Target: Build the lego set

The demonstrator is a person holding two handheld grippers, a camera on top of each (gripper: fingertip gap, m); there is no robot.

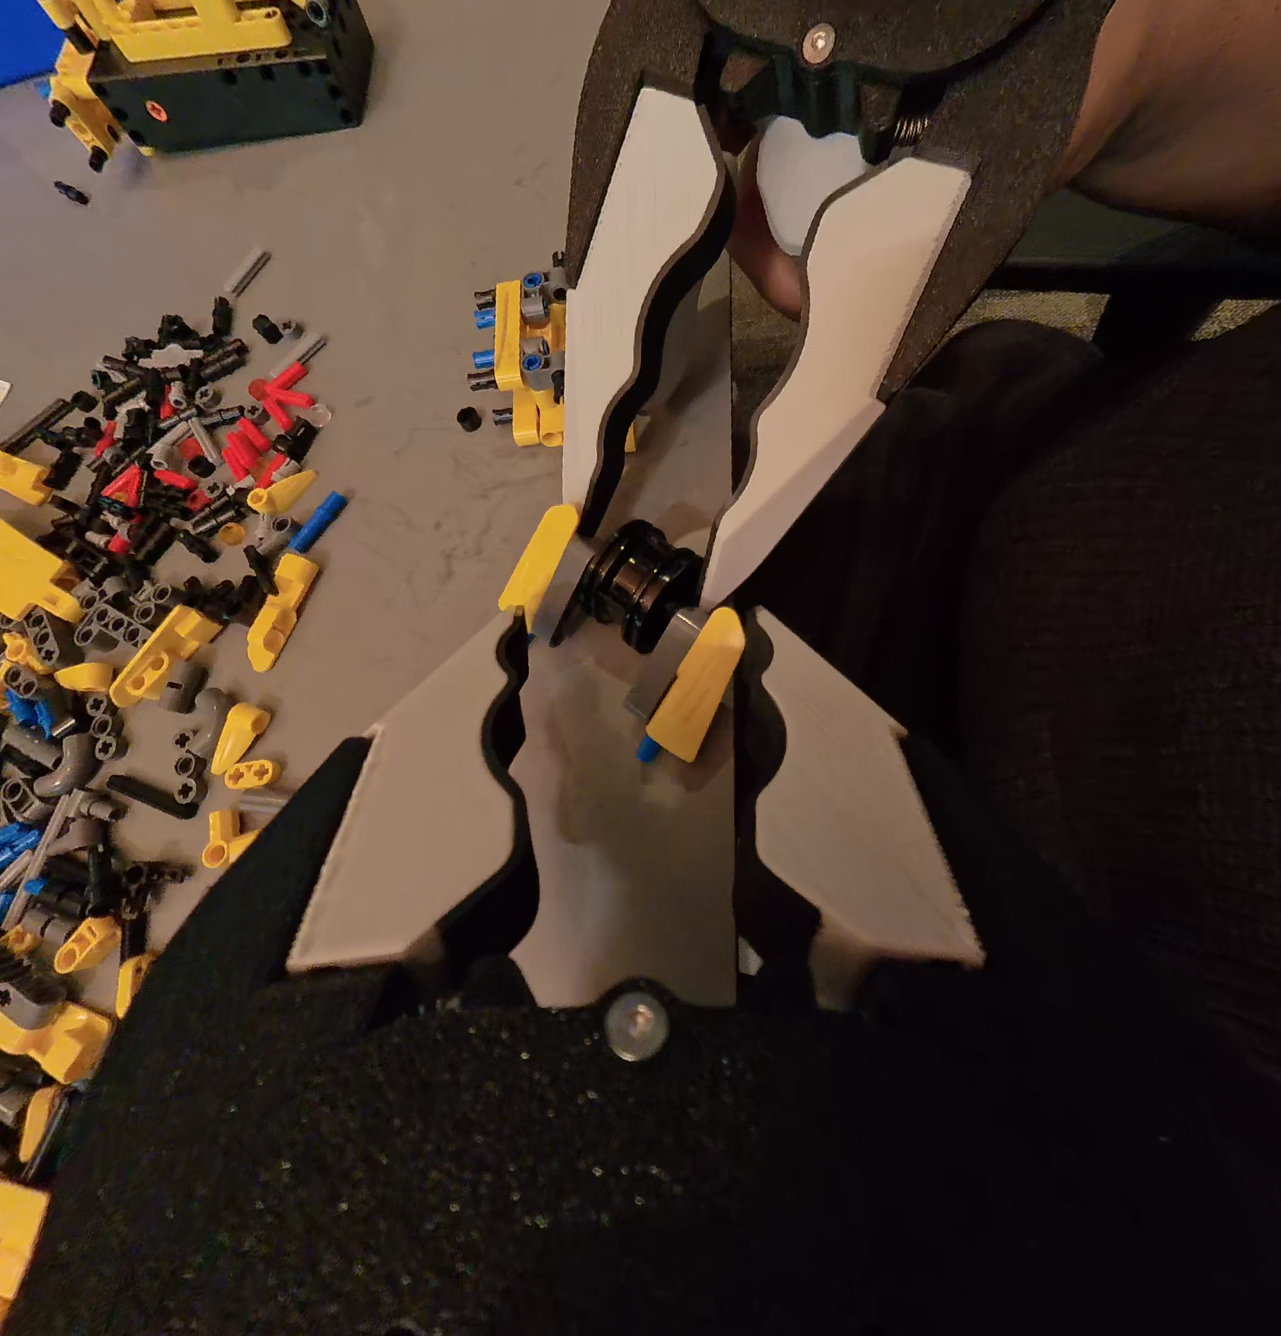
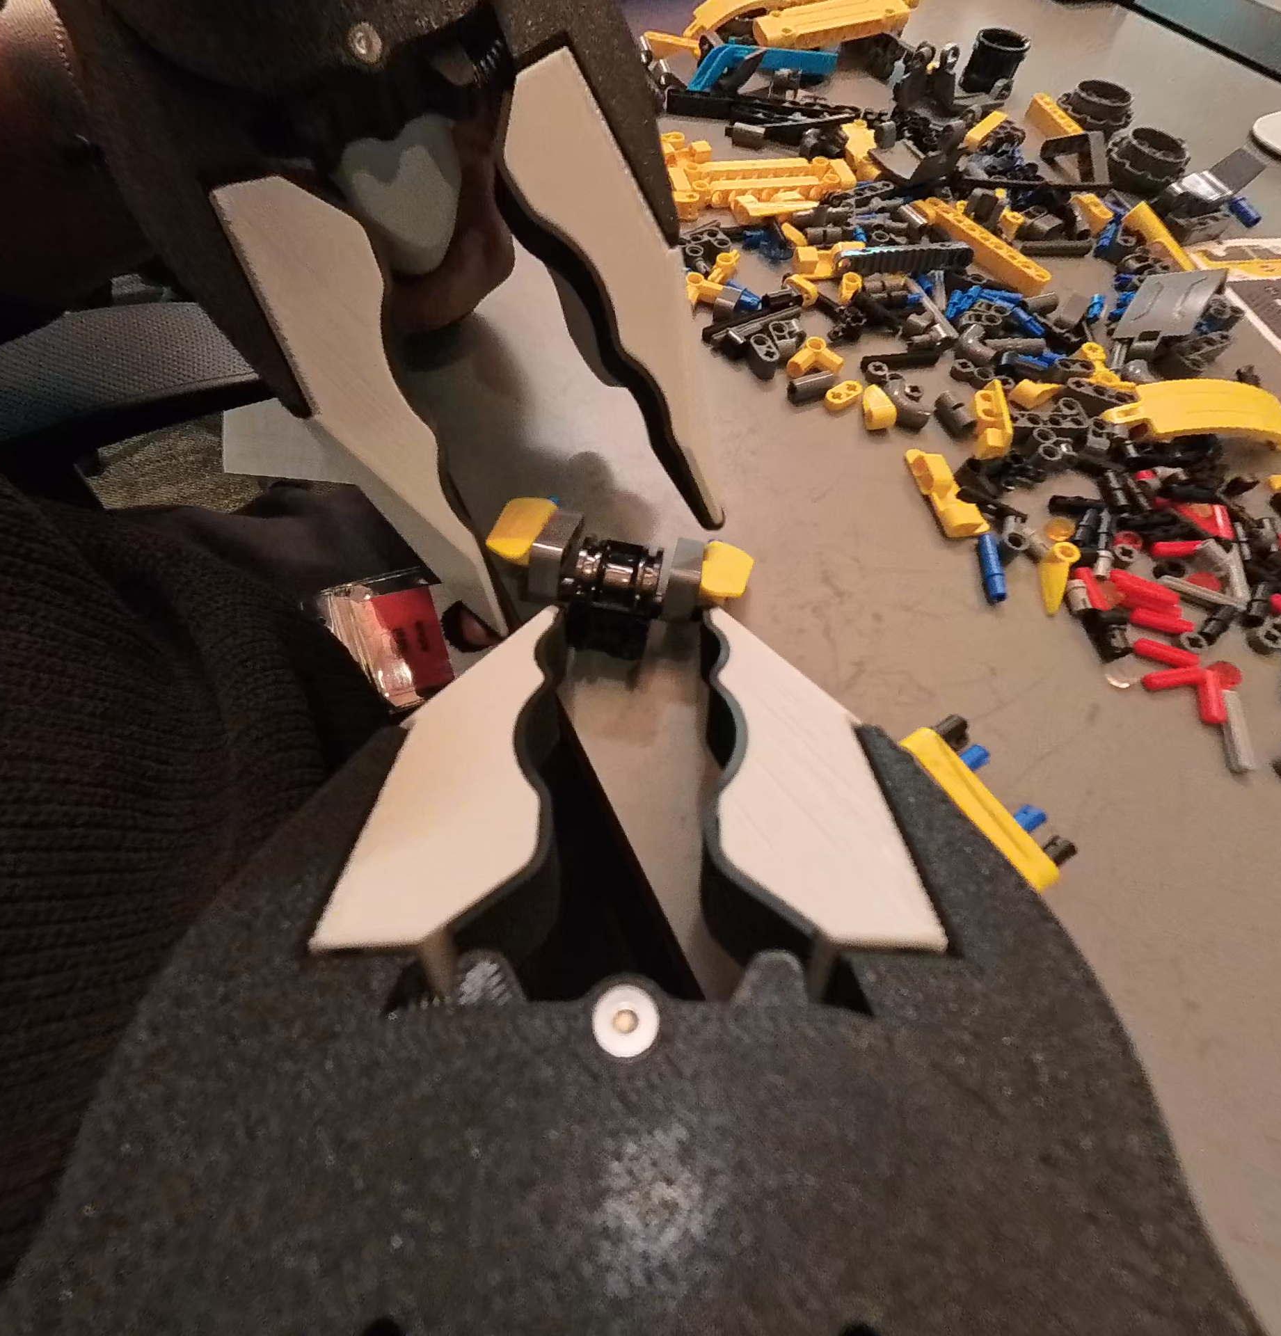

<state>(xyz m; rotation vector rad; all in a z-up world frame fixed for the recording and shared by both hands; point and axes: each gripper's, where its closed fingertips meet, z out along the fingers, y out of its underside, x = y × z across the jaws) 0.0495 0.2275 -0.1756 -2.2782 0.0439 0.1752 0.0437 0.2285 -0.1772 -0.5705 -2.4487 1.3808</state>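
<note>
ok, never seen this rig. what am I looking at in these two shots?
No robot: a person holds a two-finger gripper in each hand, each with a camera looking along its pale fingers. One picture is from the left gripper, one from the right gripper; each shows the other opposite. Between them is a small assembly: black wheel, grey connectors, yellow ends. The right pinches its black middle; the left's tips sit at the yellow ends, grip unclear. On the grey table lie loose building pieces and a yellow-black model.

Small assembly (image 1: 626,614) between fingers (image 1: 442,759) (both grippers')
</note>
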